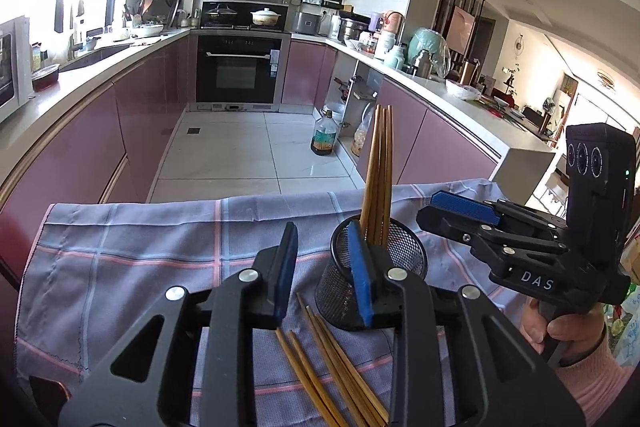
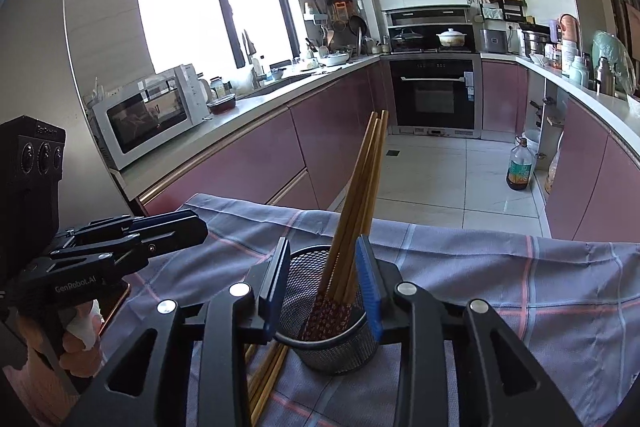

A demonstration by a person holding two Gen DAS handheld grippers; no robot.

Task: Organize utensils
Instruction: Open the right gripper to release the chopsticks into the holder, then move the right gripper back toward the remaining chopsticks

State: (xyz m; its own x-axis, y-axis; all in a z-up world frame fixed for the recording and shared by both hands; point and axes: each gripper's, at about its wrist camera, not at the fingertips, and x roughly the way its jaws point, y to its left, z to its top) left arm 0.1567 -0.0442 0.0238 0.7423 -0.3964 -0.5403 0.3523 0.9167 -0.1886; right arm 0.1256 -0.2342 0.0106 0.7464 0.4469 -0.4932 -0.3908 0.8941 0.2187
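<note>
On top of a blue checked cloth (image 1: 132,259) stands a black mesh cup (image 1: 404,247), near the middle of both pictures. Holds a bunch of brown chopsticks (image 1: 378,167) already, thin ends up, patterned ends down in the bottom of the cup, as seen from the right wrist. Leaning toward 1 o'clock there, resting on the cup's rim so as not to fall.

More loose chopsticks (image 1: 332,359) lying flat on the cloth, at 6 o'clock in the left wrist picture, just beside the cup's foot. Still to be put away, so the job looks partly done.

Left tongs (image 1: 326,275) wide open and empty, hanging above those loose sticks, with the right blue pad in front of the cup's near wall. Probably placed there to drop down and pinch a stick next. Cannot tell if that pad touches the cup.

Right tongs (image 2: 324,283) open too, gripping nothing. One pad on each side of the cup, at 9 and 3 o'clock of it; cannot tell if touching. Maybe set there to keep the light cup from tipping while more sticks go in.

Could go wrong: bumping the cup and spilling the tall leaning sticks.
</note>
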